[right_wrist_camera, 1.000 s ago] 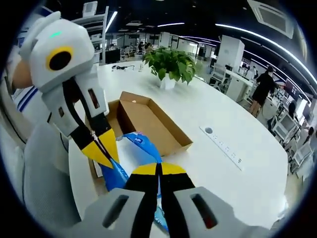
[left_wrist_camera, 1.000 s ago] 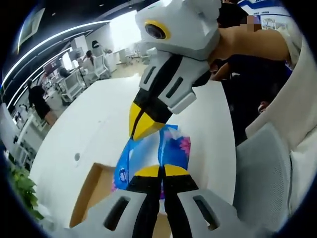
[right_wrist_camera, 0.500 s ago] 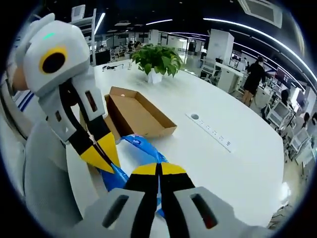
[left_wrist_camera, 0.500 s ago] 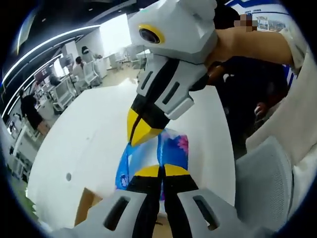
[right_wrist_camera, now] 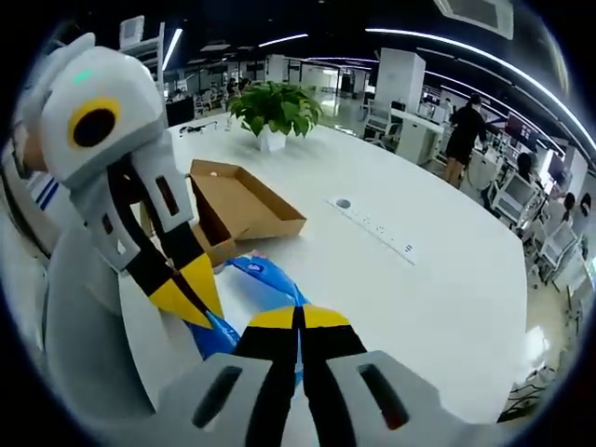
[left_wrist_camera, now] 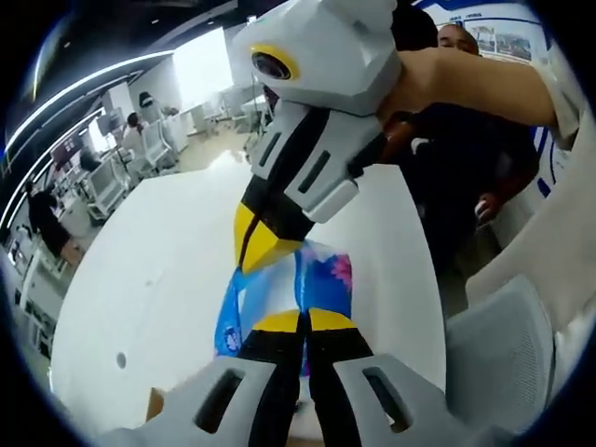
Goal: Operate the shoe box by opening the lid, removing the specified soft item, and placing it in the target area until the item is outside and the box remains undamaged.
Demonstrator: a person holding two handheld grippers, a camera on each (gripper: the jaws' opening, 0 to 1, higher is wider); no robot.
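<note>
Left gripper view has the soft item, a blue pouch [left_wrist_camera: 326, 279] printed with pink flowers, held up above the white table [left_wrist_camera: 158, 279]. The left gripper [left_wrist_camera: 304, 321] has its yellow-tipped jaws pressed together on the pouch's near edge, and the right gripper [left_wrist_camera: 250, 253] comes down from the top of the view with its jaws pinching the pouch's far edge, so the pouch hangs stretched between the two. Beyond them a person's hand [left_wrist_camera: 438, 79] grips the right gripper's white body, and a pale fabric chair [left_wrist_camera: 498, 345] sits at the table's right edge. Only a sliver of brown cardboard shows at the table's near edge in this view.

Right gripper view shows what the other cannot: the shoe box [right_wrist_camera: 244, 207], open and brown, lying flat on the table [right_wrist_camera: 419, 289] toward its far left part, well clear of the pouch [right_wrist_camera: 265, 275]. Here the pouch appears as a blue strip running from the right gripper [right_wrist_camera: 300, 319], jaws closed on it, up and left to the left gripper [right_wrist_camera: 191, 293], whose yellow tips also clamp it. A potted plant [right_wrist_camera: 273, 107] stands at the table's far edge behind the box, and a strip of sockets [right_wrist_camera: 377, 226] is set into the tabletop right of the box. Desks and standing people fill the office beyond.
</note>
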